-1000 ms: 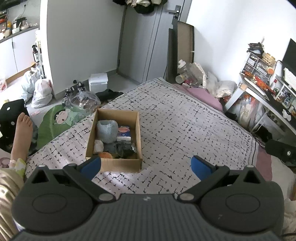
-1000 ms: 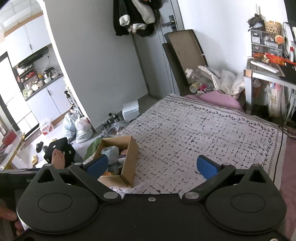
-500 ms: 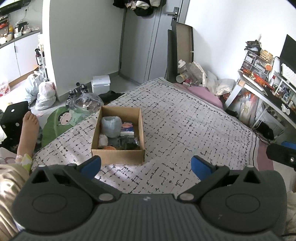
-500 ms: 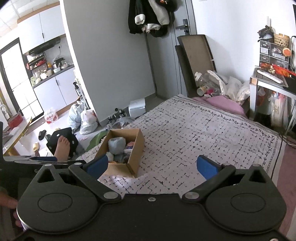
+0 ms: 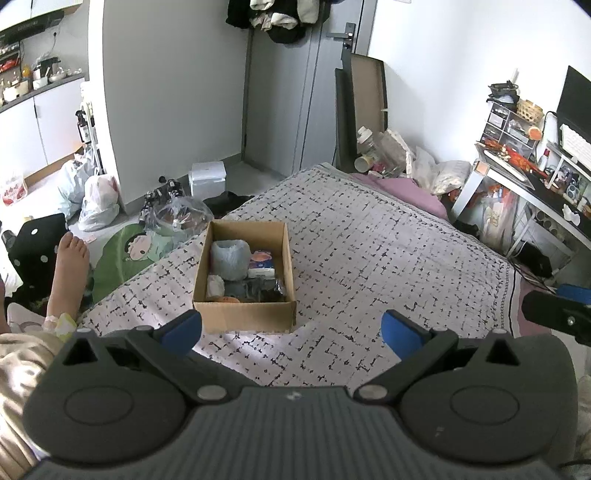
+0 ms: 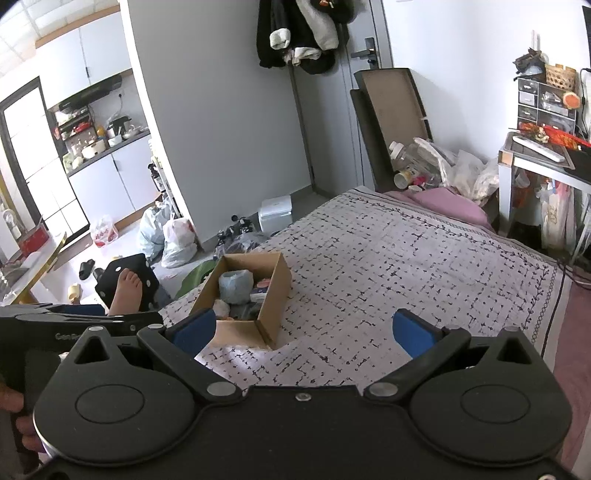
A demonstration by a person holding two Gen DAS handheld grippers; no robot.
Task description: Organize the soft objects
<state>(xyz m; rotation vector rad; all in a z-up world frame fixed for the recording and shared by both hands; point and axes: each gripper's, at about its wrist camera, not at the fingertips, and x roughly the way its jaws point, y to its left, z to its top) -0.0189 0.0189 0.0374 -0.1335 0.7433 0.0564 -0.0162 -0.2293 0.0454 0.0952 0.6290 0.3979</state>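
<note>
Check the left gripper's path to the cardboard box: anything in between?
Nothing visible. Only bare patterned bedspread lies between the open left gripper and the cardboard box, whose top is open.

Left gripper (image 5: 291, 328) fills the bottom of the frame, blue-padded fingers (image 5: 183, 329) spread wide, nothing between them. Cardboard box (image 5: 244, 316) sits just above centre-left on the patterned bedspread (image 5: 369, 258), top open. Inside: pale blue bundle (image 5: 229, 258) at upper left, orange-and-blue packet (image 5: 261, 259) to its right, dark crumpled item (image 5: 255, 290) along the near side, small white lump (image 5: 215, 286) at lower left. Bare foot (image 5: 70, 258) at left edge. Right gripper (image 5: 557, 314) pokes in at right edge, only partly visible. Desk clutter (image 5: 524, 147) upper right, clothes (image 5: 277, 18) hanging at top centre.
</note>
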